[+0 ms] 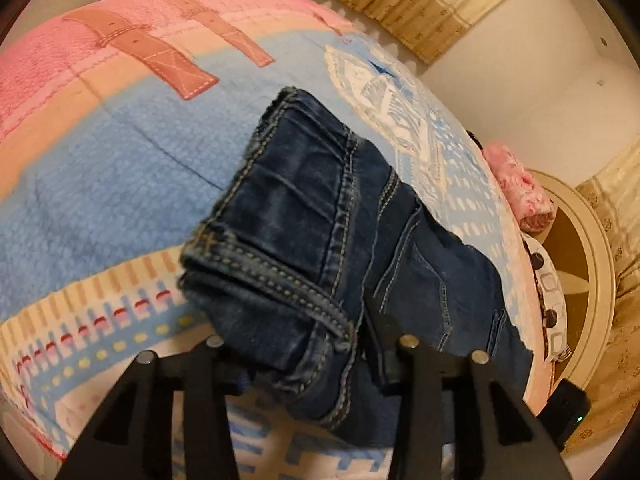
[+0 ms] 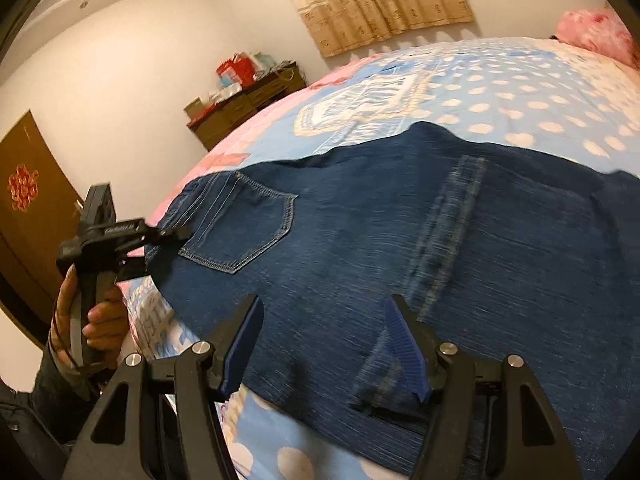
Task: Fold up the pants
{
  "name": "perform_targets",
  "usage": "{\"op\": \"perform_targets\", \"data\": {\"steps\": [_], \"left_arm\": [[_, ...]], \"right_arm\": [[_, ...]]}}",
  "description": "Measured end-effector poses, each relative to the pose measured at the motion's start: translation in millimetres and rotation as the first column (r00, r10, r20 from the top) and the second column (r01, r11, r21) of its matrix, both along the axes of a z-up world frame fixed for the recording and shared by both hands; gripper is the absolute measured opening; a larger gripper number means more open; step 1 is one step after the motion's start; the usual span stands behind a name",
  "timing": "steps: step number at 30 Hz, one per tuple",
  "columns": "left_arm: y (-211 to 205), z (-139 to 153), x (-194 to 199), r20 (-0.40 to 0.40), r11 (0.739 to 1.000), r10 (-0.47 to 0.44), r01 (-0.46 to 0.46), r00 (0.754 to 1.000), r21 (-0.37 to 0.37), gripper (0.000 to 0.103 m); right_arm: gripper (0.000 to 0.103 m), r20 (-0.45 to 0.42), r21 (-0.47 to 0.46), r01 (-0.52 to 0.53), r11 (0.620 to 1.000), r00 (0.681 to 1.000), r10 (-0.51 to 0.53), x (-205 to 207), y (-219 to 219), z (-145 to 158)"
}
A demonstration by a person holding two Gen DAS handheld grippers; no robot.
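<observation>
Dark blue jeans [image 1: 304, 208] lie on a bed with a pink and blue blanket [image 1: 120, 168]. In the left wrist view their thick stitched waistband is bunched between the fingers of my left gripper [image 1: 308, 360], which is shut on it; denim hides the left finger. The right wrist view shows the jeans [image 2: 400, 220] spread wide with a back pocket [image 2: 244, 232] up. There my left gripper [image 2: 176, 234], held by a hand [image 2: 96, 320], pinches the waist edge at the left. My right gripper [image 2: 324, 340] hovers open over the near denim, blue pads [image 2: 404, 352] apart.
A pink pillow [image 1: 520, 192] lies at the head of the bed beside a round cream headboard [image 1: 588, 260]. Beige curtains [image 2: 380, 4] hang on the far wall. A dark dresser [image 2: 248, 104] with boxes stands past the bed, and a brown door [image 2: 28, 200] is at the left.
</observation>
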State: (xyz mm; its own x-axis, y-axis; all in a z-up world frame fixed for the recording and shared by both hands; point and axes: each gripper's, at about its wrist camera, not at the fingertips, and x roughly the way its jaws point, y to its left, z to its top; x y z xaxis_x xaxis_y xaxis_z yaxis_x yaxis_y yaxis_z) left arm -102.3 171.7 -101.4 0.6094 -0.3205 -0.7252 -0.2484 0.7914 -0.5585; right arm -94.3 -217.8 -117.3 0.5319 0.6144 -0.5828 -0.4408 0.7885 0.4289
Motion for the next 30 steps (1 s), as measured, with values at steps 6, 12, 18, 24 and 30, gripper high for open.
{"op": "perform_targets", "data": {"steps": [6, 12, 18, 24, 30], "left_arm": [[-11, 41, -14, 0.14, 0.998, -0.038, 0.032, 0.989, 0.046, 0.032], [-43, 85, -9, 0.234, 0.986, -0.13, 0.1, 0.964, 0.136, 0.032], [-93, 126, 1, 0.311, 0.957, -0.26, 0.202, 0.914, 0.208, 0.032], [-156, 155, 3, 0.335, 0.9, -0.412, 0.321, 0.847, 0.295, 0.032], [-220, 166, 6, 0.318, 0.827, -0.548, 0.445, 0.774, 0.343, 0.031]], "right_arm": [[0.065, 0.024, 0.013, 0.035, 0.999, 0.999, -0.036, -1, -10, 3], [0.064, 0.039, -0.012, 0.204, 0.979, 0.978, -0.203, -5, -42, 4], [0.064, 0.035, -0.123, 0.297, 0.947, 0.955, -0.295, -10, -57, -6], [0.064, 0.063, -0.149, 0.279, 0.949, 0.96, -0.272, -24, -55, -6], [0.064, 0.07, -0.104, 0.341, 0.934, 0.94, -0.335, -42, -84, -8]]}}
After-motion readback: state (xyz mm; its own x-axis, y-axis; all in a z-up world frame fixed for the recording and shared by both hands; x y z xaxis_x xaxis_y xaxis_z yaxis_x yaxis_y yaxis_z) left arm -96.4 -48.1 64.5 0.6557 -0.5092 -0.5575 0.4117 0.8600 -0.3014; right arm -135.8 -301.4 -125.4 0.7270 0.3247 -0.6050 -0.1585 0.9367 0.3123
